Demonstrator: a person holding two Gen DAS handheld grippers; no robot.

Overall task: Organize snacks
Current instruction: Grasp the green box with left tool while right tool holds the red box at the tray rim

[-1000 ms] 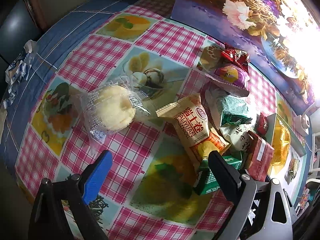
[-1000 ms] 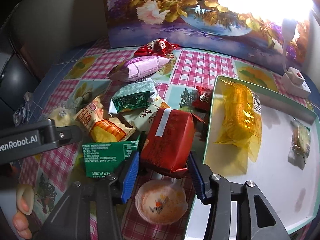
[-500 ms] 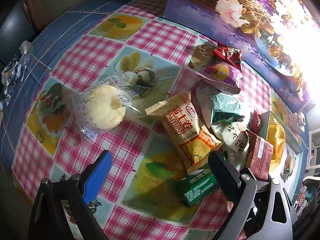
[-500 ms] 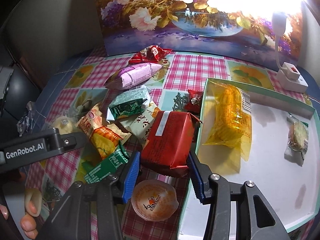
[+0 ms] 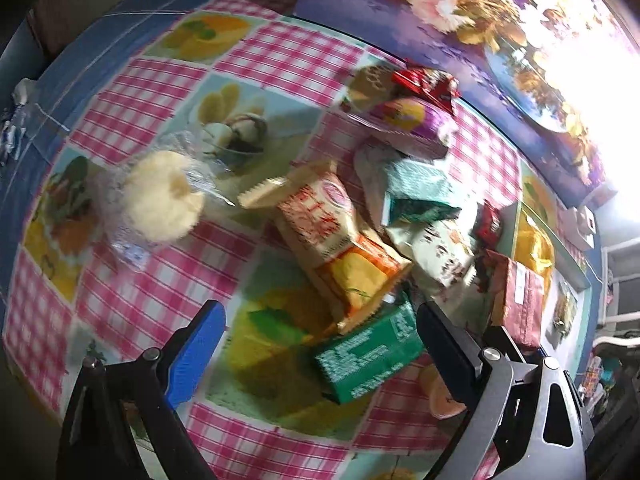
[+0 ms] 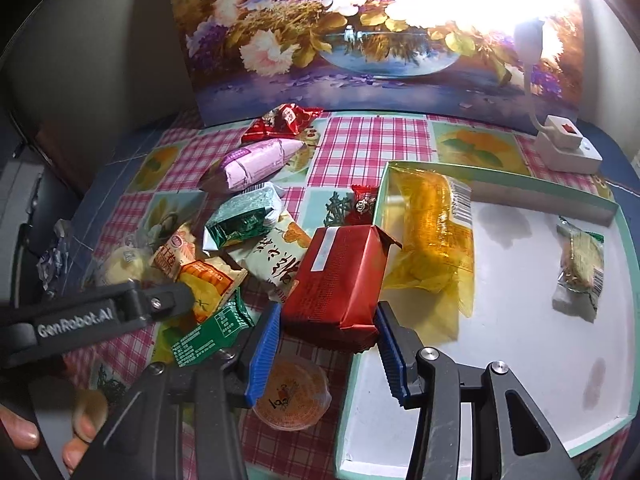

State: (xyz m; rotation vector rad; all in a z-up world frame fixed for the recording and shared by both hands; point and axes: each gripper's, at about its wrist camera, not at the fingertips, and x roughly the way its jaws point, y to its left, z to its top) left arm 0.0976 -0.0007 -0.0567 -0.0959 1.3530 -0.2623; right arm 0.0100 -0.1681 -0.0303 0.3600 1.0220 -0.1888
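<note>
My right gripper (image 6: 328, 316) is shut on a red foil packet (image 6: 336, 276), its blue pads pressed on both sides of the near end. The packet hangs tilted at the left rim of a white tray (image 6: 500, 188) with a mint-green wall. Inside the tray lie a yellow-wrapped snack (image 6: 432, 232) and a small clear-wrapped biscuit (image 6: 580, 264). My left gripper (image 5: 318, 312) stands open above the tablecloth and holds nothing. A green packet (image 5: 368, 352) lies just by its right finger. The left wrist view is blurred.
Loose snacks crowd the checked cloth: an orange-and-cream packet (image 5: 328, 232), a round cake in clear wrap (image 5: 160, 196), a purple packet (image 6: 256, 160), a red candy bag (image 6: 284, 120), a jelly cup (image 6: 292, 396). A flower picture (image 6: 360, 40) and a white switch box (image 6: 568, 148) stand at the back.
The red packet in my right gripper has risen a little and shifted toward the tray. The green packet has turned and slid. The left wrist view has shifted and gone blurry.
</note>
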